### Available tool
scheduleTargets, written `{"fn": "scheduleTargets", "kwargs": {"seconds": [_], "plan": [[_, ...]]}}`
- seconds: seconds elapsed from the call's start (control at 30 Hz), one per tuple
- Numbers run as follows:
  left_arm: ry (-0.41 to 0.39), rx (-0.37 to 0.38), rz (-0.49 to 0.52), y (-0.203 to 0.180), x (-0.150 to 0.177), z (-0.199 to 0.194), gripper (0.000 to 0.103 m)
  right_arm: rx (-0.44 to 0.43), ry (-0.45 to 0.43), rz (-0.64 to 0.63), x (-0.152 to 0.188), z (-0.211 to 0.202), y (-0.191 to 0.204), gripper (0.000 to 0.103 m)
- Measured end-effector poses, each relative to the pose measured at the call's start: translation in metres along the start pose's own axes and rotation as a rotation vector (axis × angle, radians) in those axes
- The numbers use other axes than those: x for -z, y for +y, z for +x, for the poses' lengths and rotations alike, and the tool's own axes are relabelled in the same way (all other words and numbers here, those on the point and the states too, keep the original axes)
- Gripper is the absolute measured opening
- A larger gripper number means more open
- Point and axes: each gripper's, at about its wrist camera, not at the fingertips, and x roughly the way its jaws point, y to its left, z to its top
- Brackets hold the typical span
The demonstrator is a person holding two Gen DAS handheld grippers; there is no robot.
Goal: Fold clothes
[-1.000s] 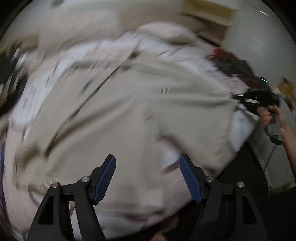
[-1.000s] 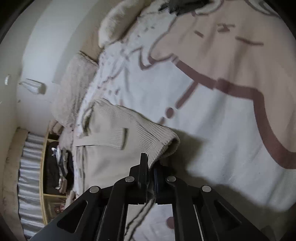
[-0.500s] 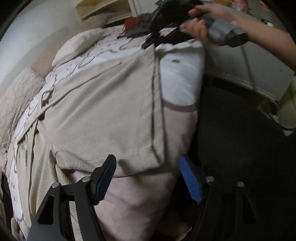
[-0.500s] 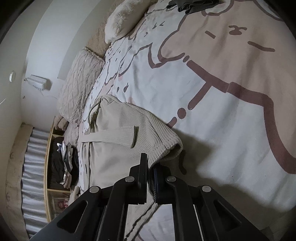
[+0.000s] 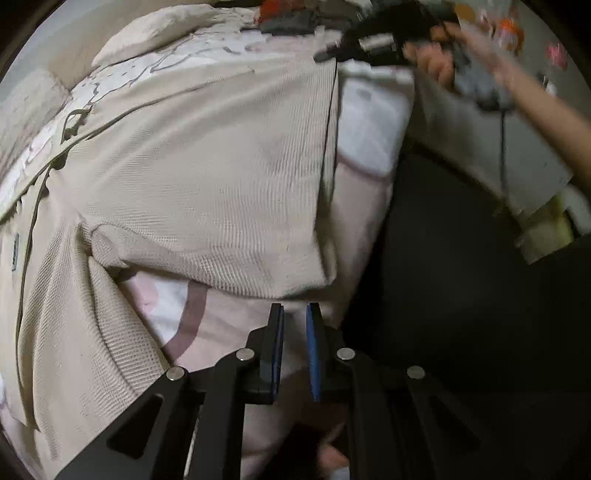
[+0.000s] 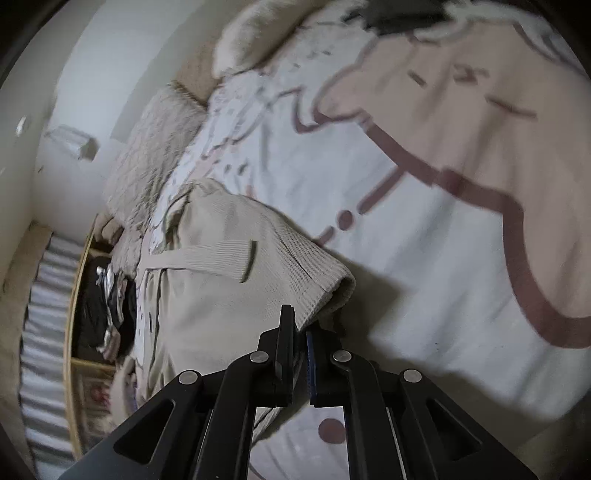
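Bed (image 6: 424, 258) with pink-and-white cartoon cover fills both views; beige waffle-knit garment (image 5: 207, 177) lies spread on it.
Left view: garment covers centre and left of frame, hem just above left gripper (image 5: 294, 321), whose jaws are nearly closed with only a narrow gap and nothing between them. Right view: right gripper (image 6: 299, 332) is clenched on a folded corner of garment at lower centre. Pillows (image 6: 155, 147) upper left; dark clothes (image 6: 402, 14) at top edge. Person's hand (image 5: 439, 55) upper right of left view, blurred.
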Motion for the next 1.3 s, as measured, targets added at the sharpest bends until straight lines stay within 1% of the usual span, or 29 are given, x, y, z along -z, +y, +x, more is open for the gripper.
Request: {"fn": "scheduleTargets", "kwargs": {"seconds": [0.03, 0.1, 0.13, 0.17, 0.2, 0.27, 0.33, 0.4, 0.43, 0.47, 0.57, 0.6, 0.73, 0.87, 0.97, 1.03, 1.1, 1.13, 1.2, 1.23, 1.27, 1.3], "plan": [[-0.033, 0.008, -0.008, 0.000, -0.005, -0.010, 0.014, 0.006, -0.013, -0.033, 0.001, -0.004, 0.005, 0.007], [-0.117, 0.005, -0.025, 0.000, -0.020, -0.031, 0.044, 0.054, -0.046, -0.153, 0.005, -0.013, 0.025, 0.007], [-0.167, 0.003, -0.040, 0.002, -0.030, -0.041, 0.077, 0.076, -0.054, -0.212, 0.007, -0.015, 0.035, 0.006], [-0.194, 0.014, -0.074, 0.008, -0.040, -0.043, 0.085, 0.097, -0.062, -0.271, 0.009, -0.016, 0.044, 0.006], [-0.209, 0.035, -0.130, 0.018, -0.053, -0.040, 0.086, 0.118, -0.070, -0.330, 0.012, -0.018, 0.054, 0.006], [-0.238, 0.077, -0.241, 0.038, -0.080, -0.036, 0.086, 0.153, -0.083, -0.445, 0.019, -0.017, 0.072, 0.006], [-0.267, 0.120, -0.353, 0.058, -0.106, -0.032, 0.086, 0.177, -0.088, -0.531, 0.027, -0.011, 0.083, 0.006], [-0.295, 0.163, -0.464, 0.078, -0.133, -0.027, 0.086, 0.197, -0.088, -0.581, 0.031, -0.004, 0.087, 0.006], [-0.296, 0.185, -0.515, 0.088, -0.145, -0.022, 0.086, 0.208, -0.097, -0.597, 0.034, -0.002, 0.086, 0.006], [-0.280, 0.206, -0.555, 0.097, -0.155, -0.014, 0.086, 0.220, -0.107, -0.613, 0.037, 0.001, 0.085, 0.006], [-0.221, 0.249, -0.617, 0.110, -0.188, 0.012, 0.086, 0.278, -0.161, -0.679, 0.048, 0.004, 0.085, 0.006], [-0.198, 0.260, -0.625, 0.111, -0.198, 0.021, 0.086, 0.296, -0.175, -0.715, 0.054, 0.006, 0.087, 0.006], [-0.108, 0.285, -0.601, 0.103, -0.228, 0.049, 0.086, 0.369, -0.232, -0.855, 0.077, 0.013, 0.095, 0.006], [-0.008, 0.308, -0.598, 0.100, -0.239, 0.066, 0.086, 0.375, -0.233, -0.977, 0.095, 0.025, 0.104, 0.006], [0.058, 0.263, -0.559, 0.094, -0.245, 0.076, 0.086, 0.375, -0.234, -1.046, 0.104, 0.030, 0.107, 0.006], [0.096, 0.212, -0.524, 0.089, -0.247, 0.081, 0.086, 0.377, -0.238, -1.090, 0.108, 0.033, 0.108, 0.006], [0.125, 0.185, -0.510, 0.086, -0.246, 0.086, 0.086, 0.378, -0.241, -1.135, 0.113, 0.035, 0.109, 0.006], [0.138, 0.172, -0.506, 0.085, -0.245, 0.089, 0.084, 0.382, -0.246, -1.156, 0.115, 0.036, 0.110, 0.006], [0.163, 0.155, -0.494, 0.082, -0.243, 0.094, 0.070, 0.394, -0.256, -1.197, 0.121, 0.038, 0.112, 0.006], [0.171, 0.157, -0.485, 0.081, -0.242, 0.097, 0.045, 0.400, -0.261, -1.217, 0.123, 0.039, 0.113, 0.006], [0.174, 0.157, -0.477, 0.081, -0.240, 0.099, 0.024, 0.404, -0.258, -1.230, 0.125, 0.039, 0.113, 0.006], [0.172, 0.154, -0.471, 0.080, -0.237, 0.099, 0.017, 0.408, -0.255, -1.243, 0.126, 0.040, 0.113, 0.006]]}}
